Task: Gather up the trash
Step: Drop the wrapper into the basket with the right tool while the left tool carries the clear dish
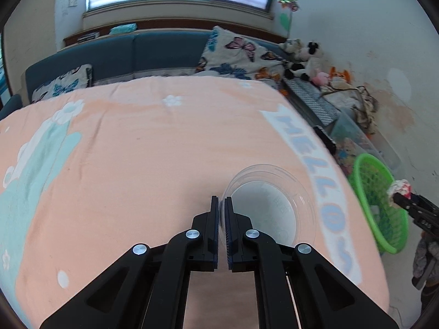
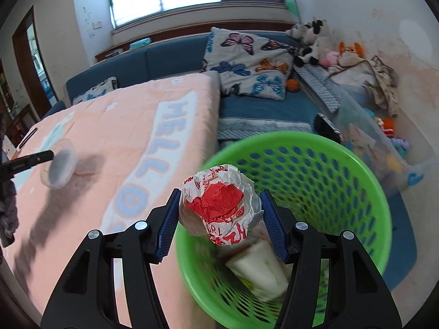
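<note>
My left gripper [image 1: 221, 201] is shut on the rim of a clear plastic bowl [image 1: 270, 205], lifted above the peach blanket [image 1: 137, 164]. The right wrist view shows the same bowl [image 2: 59, 168] hanging from the left gripper's tip at the far left. My right gripper [image 2: 221, 194] is shut on a crumpled white-and-red paper wrapper [image 2: 219, 205], held over the near rim of the green mesh basket [image 2: 343, 170]. A white cup [image 2: 260, 271] lies inside the basket. In the left wrist view the wrapper [image 1: 400, 187] and basket [image 1: 377, 203] are at the right edge.
The blanket with "HELLO" lettering [image 2: 153, 164] covers the surface left of the basket. Behind stand a blue sofa [image 2: 260, 109] with butterfly cushions [image 2: 252, 63], plush toys [image 2: 312, 41] and a clear bin of toys [image 2: 384, 142] by the wall.
</note>
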Available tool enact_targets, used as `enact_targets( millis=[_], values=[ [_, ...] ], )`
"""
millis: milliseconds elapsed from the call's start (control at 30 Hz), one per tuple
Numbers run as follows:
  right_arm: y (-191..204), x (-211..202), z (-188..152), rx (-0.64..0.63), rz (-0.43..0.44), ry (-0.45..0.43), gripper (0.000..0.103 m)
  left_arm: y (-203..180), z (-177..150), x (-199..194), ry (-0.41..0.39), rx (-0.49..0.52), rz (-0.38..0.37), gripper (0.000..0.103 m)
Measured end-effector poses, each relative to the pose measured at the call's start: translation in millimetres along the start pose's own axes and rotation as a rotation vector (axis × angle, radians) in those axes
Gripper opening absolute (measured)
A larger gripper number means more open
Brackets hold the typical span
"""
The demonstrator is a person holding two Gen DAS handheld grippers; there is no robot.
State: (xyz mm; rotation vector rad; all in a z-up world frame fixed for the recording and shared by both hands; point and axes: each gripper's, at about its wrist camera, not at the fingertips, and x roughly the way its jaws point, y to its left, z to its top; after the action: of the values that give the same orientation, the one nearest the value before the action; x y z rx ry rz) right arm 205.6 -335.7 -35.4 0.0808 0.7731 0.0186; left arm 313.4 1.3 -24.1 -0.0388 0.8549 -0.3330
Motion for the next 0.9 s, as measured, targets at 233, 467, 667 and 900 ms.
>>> enact_targets(
  millis=[233, 467, 667, 900],
  values=[
    [-18.6, -12.0, -20.9, -0.016, -0.065, 0.007, 0.058, -51.6, 2.3, -20.2, -0.031, 0.064, -0.054, 0.004],
    [-46.0, -20.0, -33.3, 0.024, -0.092, 0.014, 0.059, -105.6, 7.4, -25.4, -0.041, 0.122, -0.108, 0.004],
    [-69.2, -22.6, -37.8, 0.058, -0.117, 0.019, 0.061, -147.8, 12.2, -22.5, -0.038, 0.168, -0.152, 0.004],
    [-95.5, -30.1, -44.5, 0.127, -0.119, 0.018, 0.066, -199.3, 15.0, -13.8, -0.028, 0.24, -0.191, 0.004]
  ],
)
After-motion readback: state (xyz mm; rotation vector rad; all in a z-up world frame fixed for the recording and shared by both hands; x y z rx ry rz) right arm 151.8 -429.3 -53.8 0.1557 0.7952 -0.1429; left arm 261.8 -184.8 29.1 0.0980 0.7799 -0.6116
